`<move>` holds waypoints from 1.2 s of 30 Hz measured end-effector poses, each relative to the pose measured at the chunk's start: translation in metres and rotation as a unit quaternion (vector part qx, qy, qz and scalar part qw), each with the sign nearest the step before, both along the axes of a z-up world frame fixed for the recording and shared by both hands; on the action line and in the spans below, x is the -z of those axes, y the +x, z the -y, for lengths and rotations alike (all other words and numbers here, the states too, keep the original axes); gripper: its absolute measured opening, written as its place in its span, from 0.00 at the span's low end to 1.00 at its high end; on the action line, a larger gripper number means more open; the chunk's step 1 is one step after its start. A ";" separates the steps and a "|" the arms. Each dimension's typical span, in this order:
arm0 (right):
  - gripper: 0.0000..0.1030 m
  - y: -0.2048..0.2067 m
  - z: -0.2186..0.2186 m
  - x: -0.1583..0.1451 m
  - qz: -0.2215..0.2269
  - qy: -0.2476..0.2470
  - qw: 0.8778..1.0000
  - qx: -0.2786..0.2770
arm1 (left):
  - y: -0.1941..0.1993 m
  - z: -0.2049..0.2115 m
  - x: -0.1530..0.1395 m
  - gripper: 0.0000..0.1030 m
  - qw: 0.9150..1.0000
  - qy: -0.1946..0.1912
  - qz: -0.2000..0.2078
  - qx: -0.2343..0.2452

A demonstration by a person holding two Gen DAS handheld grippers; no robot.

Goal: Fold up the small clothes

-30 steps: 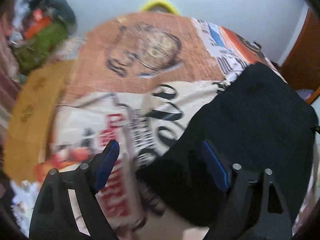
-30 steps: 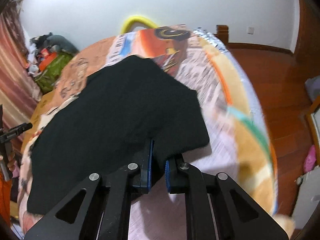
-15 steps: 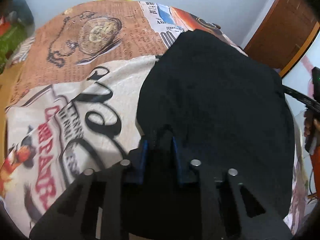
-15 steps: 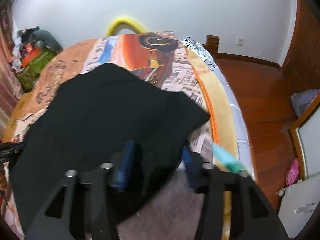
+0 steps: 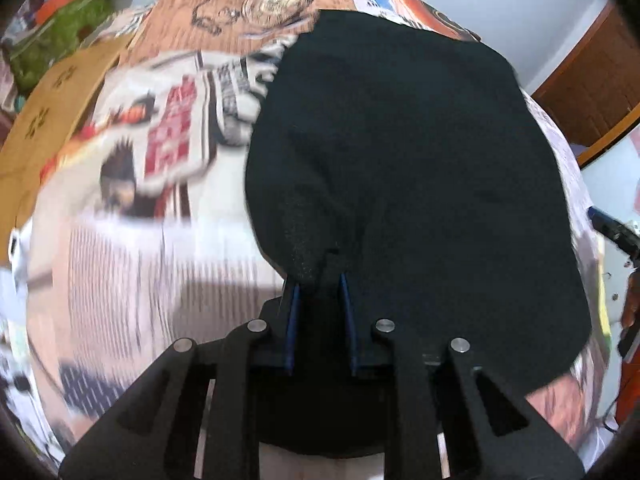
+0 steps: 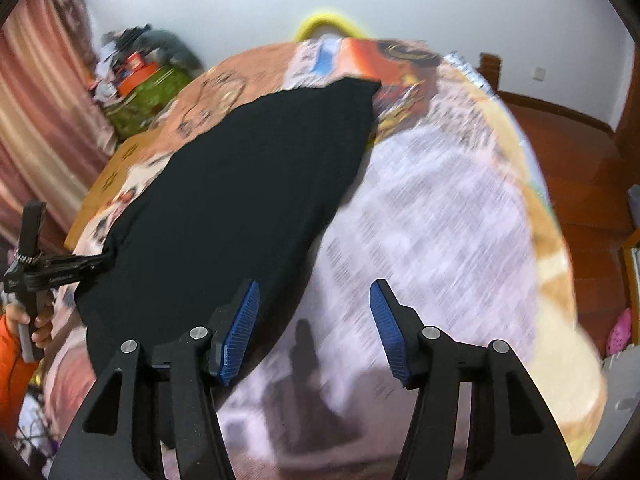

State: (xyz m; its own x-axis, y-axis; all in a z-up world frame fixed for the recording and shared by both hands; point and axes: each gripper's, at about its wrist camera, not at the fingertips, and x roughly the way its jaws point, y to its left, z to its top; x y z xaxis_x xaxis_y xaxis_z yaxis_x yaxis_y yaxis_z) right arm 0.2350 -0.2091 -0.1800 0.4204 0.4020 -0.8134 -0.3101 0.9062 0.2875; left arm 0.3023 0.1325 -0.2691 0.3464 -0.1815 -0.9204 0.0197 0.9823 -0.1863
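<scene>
A black garment [image 5: 408,168] lies spread on a bed with a printed blanket [image 5: 168,128]. My left gripper [image 5: 320,280] is shut on the garment's near edge, with black cloth bunched between the blue pads. In the right wrist view the garment [image 6: 240,200] lies to the left. My right gripper [image 6: 314,304] is open and empty above the blanket [image 6: 440,220], just right of the garment's edge. The left gripper [image 6: 96,264] shows there at the garment's left corner.
A pile of clutter with a green bag [image 6: 148,96] sits beyond the bed's far left. A yellow bar [image 6: 328,24] rises at the bed's far end. Wooden floor [image 6: 580,152] lies to the right. A striped curtain [image 6: 36,120] hangs on the left.
My left gripper went from open to shut on the garment's edge. My right gripper let go of the garment, opened wide and moved off to its right side.
</scene>
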 end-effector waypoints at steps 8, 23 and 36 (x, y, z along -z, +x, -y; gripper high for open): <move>0.52 -0.019 -0.023 0.032 -0.072 0.019 0.997 -0.033 | -0.050 0.026 -0.016 0.19 1.000 -0.005 0.018 0.019; 0.04 -0.028 -0.011 0.026 -0.029 -0.018 0.999 -0.025 | -0.066 -0.029 -0.036 0.28 0.996 0.040 0.045 -0.063; 0.54 -0.021 -0.022 0.033 -0.052 -0.010 0.998 -0.035 | -0.044 -0.012 0.000 0.65 0.997 -0.046 -0.017 -0.058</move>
State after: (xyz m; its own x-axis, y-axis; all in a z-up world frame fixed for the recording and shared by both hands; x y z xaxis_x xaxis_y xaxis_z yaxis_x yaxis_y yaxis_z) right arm 0.2136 -0.1872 -0.2133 0.3043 0.4104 -0.8596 -0.3416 0.8894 0.3037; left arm 0.2586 0.1442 -0.2689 0.3380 -0.2267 -0.9134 -0.1004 0.9563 -0.2745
